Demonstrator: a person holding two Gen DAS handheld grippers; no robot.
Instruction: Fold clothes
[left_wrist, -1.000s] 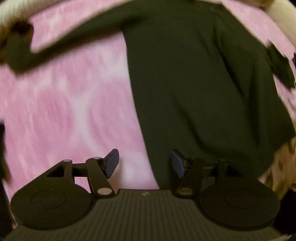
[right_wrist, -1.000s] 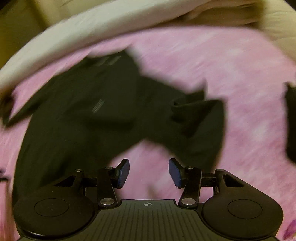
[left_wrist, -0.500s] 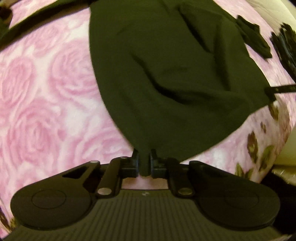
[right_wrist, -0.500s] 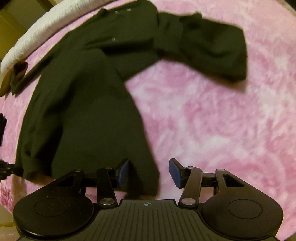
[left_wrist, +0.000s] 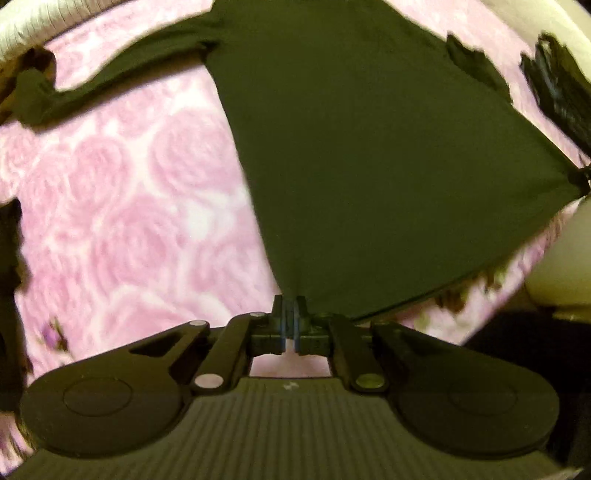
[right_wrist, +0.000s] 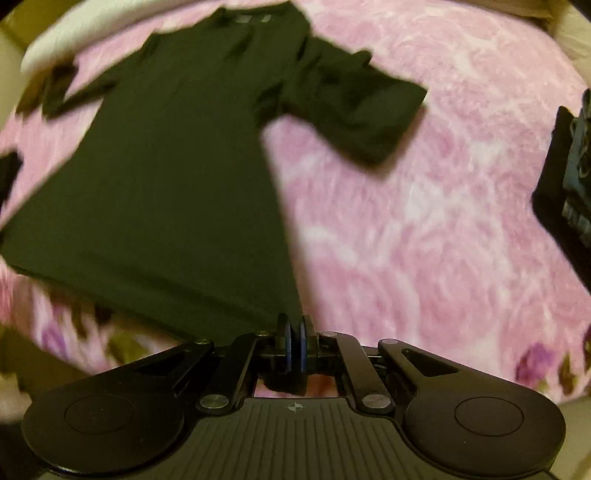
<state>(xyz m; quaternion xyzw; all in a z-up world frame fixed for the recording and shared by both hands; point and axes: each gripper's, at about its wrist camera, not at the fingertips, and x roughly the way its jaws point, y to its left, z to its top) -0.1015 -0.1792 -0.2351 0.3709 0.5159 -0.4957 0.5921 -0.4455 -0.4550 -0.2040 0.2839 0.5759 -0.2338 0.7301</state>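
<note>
A dark green long-sleeved shirt (left_wrist: 362, 155) lies spread on a pink rose-patterned blanket (left_wrist: 122, 221). My left gripper (left_wrist: 290, 314) is shut on the shirt's bottom left hem corner. My right gripper (right_wrist: 294, 339) is shut on the bottom right hem corner of the same shirt (right_wrist: 166, 177). The hem is stretched taut between the two grippers. One sleeve (right_wrist: 354, 110) lies bunched out to the right; the other sleeve (left_wrist: 110, 74) stretches out to the left. The right gripper (left_wrist: 581, 177) shows at the far right edge of the left wrist view.
A white pillow or cover (right_wrist: 74, 44) runs along the far edge of the bed. Another dark garment (left_wrist: 554, 92) lies at the right of the blanket, also showing in the right wrist view (right_wrist: 569, 177). The blanket's near edge has a flowered border (right_wrist: 110, 343).
The right gripper has shut on the hem corner; the left gripper shut earlier. Both have pulled the hem taut and the shirt body has flattened.
</note>
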